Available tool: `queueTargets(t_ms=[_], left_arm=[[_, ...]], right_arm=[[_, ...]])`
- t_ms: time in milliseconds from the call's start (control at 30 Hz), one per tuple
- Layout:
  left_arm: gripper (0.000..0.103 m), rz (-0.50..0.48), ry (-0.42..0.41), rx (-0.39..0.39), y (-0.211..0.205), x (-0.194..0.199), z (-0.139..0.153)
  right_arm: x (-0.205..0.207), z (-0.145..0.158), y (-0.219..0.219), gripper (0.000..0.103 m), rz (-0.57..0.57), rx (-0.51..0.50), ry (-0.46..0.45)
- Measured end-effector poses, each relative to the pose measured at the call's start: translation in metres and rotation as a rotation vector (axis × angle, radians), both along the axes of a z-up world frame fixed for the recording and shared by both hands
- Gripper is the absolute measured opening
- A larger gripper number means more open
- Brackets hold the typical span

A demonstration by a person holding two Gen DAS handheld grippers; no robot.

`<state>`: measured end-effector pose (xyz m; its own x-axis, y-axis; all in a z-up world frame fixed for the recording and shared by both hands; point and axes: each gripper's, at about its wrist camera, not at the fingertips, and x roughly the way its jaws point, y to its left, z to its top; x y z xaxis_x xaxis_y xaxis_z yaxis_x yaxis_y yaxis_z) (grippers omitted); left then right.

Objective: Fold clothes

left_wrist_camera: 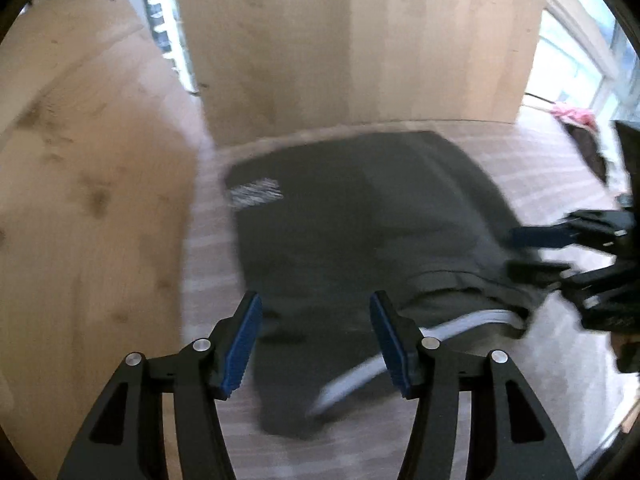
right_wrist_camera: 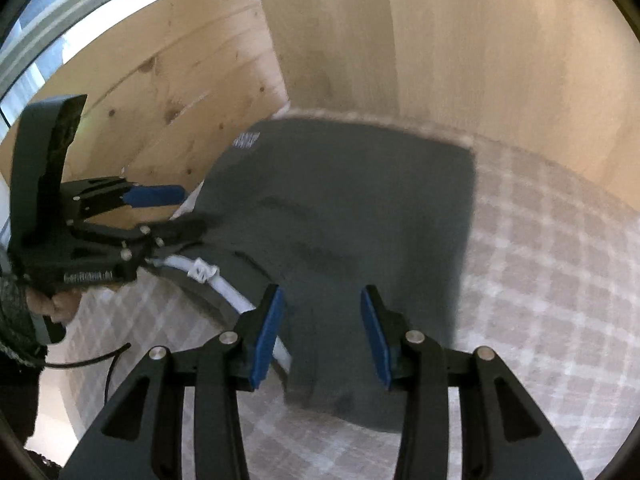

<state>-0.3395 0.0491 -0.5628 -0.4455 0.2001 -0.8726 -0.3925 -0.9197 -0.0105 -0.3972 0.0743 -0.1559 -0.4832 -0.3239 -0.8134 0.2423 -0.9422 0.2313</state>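
A dark grey garment (left_wrist_camera: 360, 232) lies partly folded on a checked bedcover (right_wrist_camera: 540, 272), its far edge near wooden panels (left_wrist_camera: 360, 40). A white printed label (left_wrist_camera: 254, 192) sits at its far left corner and a white stripe (left_wrist_camera: 400, 356) runs along the near fold. The left gripper (left_wrist_camera: 316, 344) hovers over the near edge, jaws spread wide with nothing between them. The right gripper (right_wrist_camera: 322, 336) likewise hangs over the cloth, open and empty. Pink fabric (left_wrist_camera: 576, 116) lies well apart near a window.
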Motion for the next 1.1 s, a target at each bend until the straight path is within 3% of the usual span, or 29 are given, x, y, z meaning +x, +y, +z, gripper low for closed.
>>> queueTargets(t_ms=[133,200,267,333,400,467,567,833,1100], left_arm=[[0.054,-0.01,-0.033,-0.011,0.004,0.009,-0.015],[0.054,0.008,-0.041,-0.027,0.0,0.015,-0.019],[0.054,0.046,-0.036,-0.02,-0.006,0.024,-0.007],[0.054,0.067,0.0,-0.013,-0.005,0.041,0.012],[0.055,0.087,0.036,-0.006,-0.004,0.058,0.031],[0.063,0.108,0.072,0.001,-0.003,0.075,0.049],[0.068,0.139,0.126,0.012,-0.002,0.101,0.078],[0.074,0.121,0.186,0.012,0.02,0.168,0.115],[0.075,0.151,0.182,0.035,0.025,0.204,0.121]], right_arm=[[0.008,-0.016,-0.015,0.04,0.062,0.131,-0.006],[0.018,-0.007,-0.013,0.04,0.068,0.155,-0.002],[0.031,0.007,-0.004,0.04,0.034,0.146,-0.012],[0.05,0.025,0.011,0.04,-0.043,0.065,-0.029],[0.065,0.037,0.021,0.051,-0.108,0.003,-0.042],[0.086,0.051,0.026,0.057,-0.177,-0.029,-0.034],[0.115,0.068,0.025,0.057,-0.211,-0.059,-0.013],[0.177,0.097,0.014,0.057,-0.236,0.011,0.044],[0.228,0.116,0.01,0.058,-0.285,0.034,0.091]])
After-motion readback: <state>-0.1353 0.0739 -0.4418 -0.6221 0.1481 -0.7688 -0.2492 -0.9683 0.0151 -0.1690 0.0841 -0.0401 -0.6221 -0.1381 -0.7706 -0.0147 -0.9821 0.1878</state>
